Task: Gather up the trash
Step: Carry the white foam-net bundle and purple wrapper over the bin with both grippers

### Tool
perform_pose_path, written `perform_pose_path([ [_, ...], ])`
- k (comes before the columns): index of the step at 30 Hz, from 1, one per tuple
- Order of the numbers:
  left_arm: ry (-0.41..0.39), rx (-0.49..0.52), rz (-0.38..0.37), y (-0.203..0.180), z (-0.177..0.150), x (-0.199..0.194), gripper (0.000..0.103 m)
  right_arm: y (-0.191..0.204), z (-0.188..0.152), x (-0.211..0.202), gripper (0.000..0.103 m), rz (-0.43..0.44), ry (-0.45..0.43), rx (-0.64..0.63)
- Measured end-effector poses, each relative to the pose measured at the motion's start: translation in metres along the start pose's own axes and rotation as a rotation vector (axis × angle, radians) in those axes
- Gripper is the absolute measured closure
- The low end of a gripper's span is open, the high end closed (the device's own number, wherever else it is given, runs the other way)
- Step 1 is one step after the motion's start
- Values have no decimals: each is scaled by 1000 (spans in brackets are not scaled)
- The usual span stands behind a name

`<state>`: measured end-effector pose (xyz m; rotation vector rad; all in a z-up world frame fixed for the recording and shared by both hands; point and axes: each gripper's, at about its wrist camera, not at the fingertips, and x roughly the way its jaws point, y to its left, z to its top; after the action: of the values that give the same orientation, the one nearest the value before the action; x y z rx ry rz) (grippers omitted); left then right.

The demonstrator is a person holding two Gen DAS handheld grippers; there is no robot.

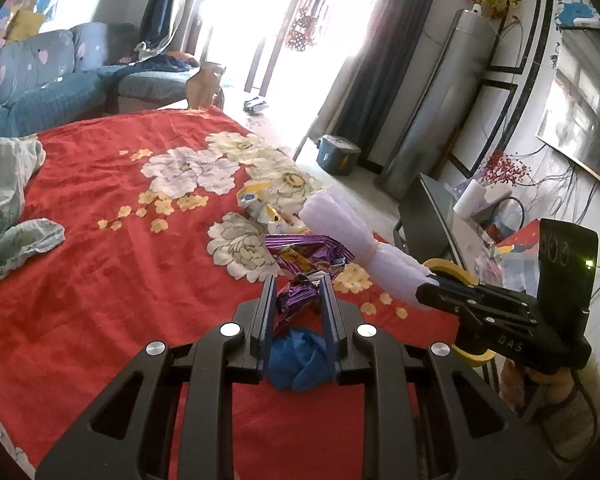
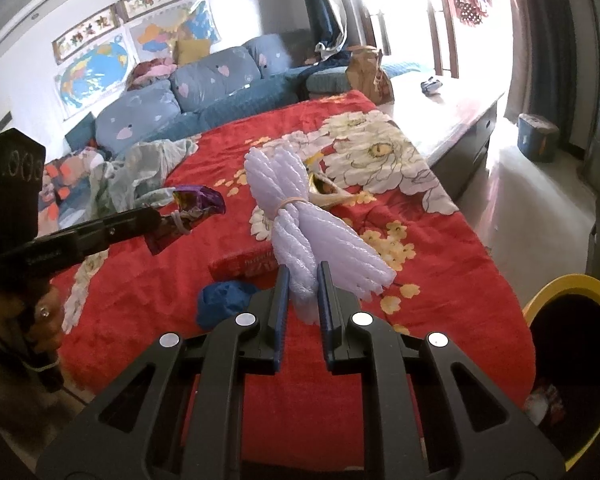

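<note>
Over the red plush blanket with big cream and yellow flowers [image 1: 112, 264], I hold both tongs up above the cloth. My left gripper [image 1: 298, 286] is clenched on a crumpled purple foil snack wrapper [image 1: 308, 258]; the foil bunches between the two blue-padded fingers [image 1: 269, 312] and fans out past their tips. From my other camera the same wrapper [image 2: 192, 210] hangs off the blanket, pinched at the end of the left tongs, with my hand [image 2: 40, 320] wrapped round the handle below.

My right gripper [image 2: 302, 280] grasps a bundle of white ribbed foam netting tied at its waist with a thin rubber band [image 2: 296, 232]. The lower end sits between the fingers [image 2: 282, 300], and the rest rises away from me, tilted to the left.

On the blanket, just under my left tongs, lies a crumpled blue wad [image 1: 296, 364], material hard to tell. Beyond the purple wrapper, a yellow-and-white torn packet [image 1: 266, 206] lies on the flowers, partly hidden by the foam. A flat red package [image 2: 246, 264] lies beside the blue wad, touching the foam's outline in the right view; whether they really touch I cannot tell. A pale green crumpled cloth [image 1: 8, 204] lies well off to the left. At my right, a yellow-rimmed dark bin [image 2: 572, 364] stands beside the blanket's edge, with some scraps inside.
</note>
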<state>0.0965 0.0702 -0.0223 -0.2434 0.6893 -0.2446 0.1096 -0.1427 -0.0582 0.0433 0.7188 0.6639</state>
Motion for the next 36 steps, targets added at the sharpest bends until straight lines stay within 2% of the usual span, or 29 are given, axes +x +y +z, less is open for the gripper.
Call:
perform_pose_path([
  [19,-59,64,-36,-50,18,-5,82,-29,3,-40,94,-42,-88,58],
  [36,-70,137,-77,-95,22,7,82,-65,-6,-70,93,-128,-142,131],
])
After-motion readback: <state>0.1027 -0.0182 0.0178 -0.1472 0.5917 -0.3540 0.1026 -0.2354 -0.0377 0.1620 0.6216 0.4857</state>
